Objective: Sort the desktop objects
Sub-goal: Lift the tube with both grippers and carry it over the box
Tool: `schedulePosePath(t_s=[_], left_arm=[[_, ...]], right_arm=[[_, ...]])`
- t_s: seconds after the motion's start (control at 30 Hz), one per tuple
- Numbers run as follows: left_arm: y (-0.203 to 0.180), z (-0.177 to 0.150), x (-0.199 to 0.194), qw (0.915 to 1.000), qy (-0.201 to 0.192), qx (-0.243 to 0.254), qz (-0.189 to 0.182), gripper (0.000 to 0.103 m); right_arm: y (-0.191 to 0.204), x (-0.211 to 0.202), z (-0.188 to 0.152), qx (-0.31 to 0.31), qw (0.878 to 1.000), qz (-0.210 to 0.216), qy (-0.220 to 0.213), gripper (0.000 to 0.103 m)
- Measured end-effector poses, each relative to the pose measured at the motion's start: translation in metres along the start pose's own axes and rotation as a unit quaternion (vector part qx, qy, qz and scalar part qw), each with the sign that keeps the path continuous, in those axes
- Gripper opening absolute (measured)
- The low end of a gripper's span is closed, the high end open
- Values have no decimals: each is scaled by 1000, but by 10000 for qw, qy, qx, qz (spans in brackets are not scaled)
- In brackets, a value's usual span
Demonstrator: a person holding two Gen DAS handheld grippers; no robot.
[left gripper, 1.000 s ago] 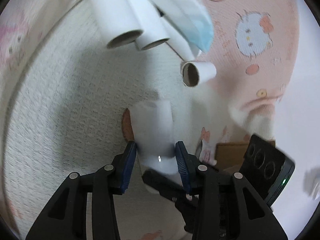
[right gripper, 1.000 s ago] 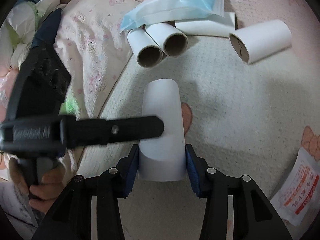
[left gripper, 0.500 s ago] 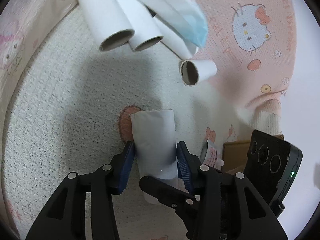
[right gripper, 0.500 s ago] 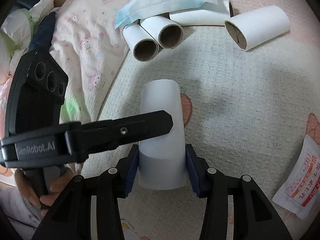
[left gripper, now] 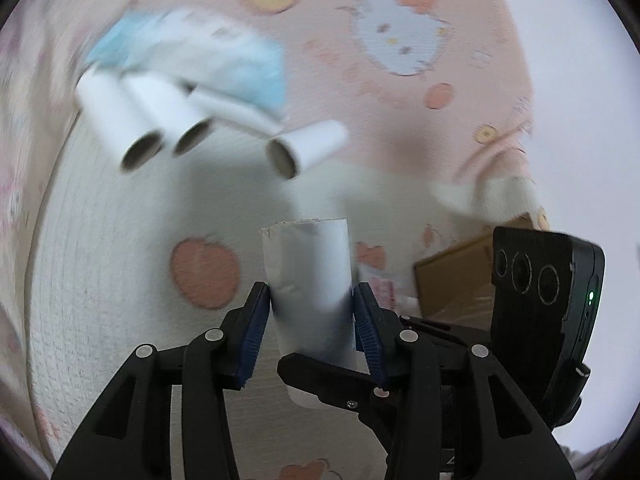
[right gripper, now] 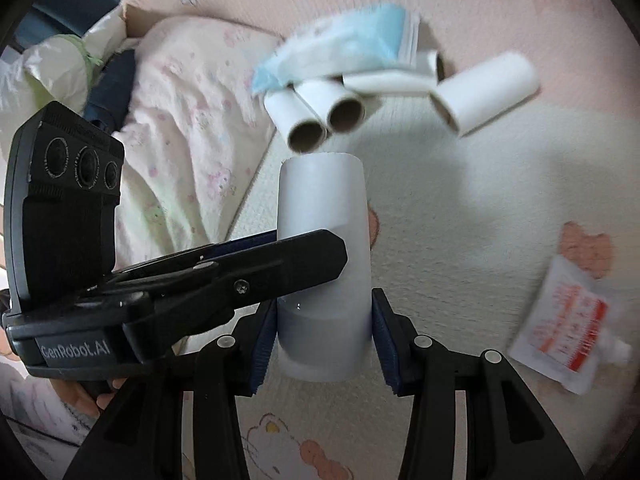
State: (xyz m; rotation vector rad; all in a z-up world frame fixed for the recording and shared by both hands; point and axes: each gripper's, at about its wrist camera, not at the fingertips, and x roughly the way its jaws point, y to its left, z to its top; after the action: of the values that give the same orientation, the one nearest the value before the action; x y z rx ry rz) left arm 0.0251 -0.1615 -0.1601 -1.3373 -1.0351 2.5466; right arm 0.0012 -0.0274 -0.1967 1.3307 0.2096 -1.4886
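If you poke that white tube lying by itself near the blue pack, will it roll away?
Probably. The lone tube is round and lies on its side, so a sideways poke would likely roll it, though the textured mat may stop it soon. Its open end looks hollow, so it is likely light and easy to squash.

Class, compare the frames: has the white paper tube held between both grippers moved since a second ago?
Yes. In the right wrist view, the white paper tube has moved toward the pile of white cardboard rolls; its far end now nearly meets them.
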Motion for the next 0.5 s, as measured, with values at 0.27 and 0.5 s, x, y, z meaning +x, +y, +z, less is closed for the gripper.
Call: schedulePosePath(t_s=[0.27,0.5], left_arm=[[-32,2,-17,9987,-298,340,-228,48],[-52,3,-25,9990,-211,280,-261,48]], right_arm=[[11,-43,-3,-239,9983,-310,-442,43],[17,-62,-7,-331,9964,-514,-583,43]])
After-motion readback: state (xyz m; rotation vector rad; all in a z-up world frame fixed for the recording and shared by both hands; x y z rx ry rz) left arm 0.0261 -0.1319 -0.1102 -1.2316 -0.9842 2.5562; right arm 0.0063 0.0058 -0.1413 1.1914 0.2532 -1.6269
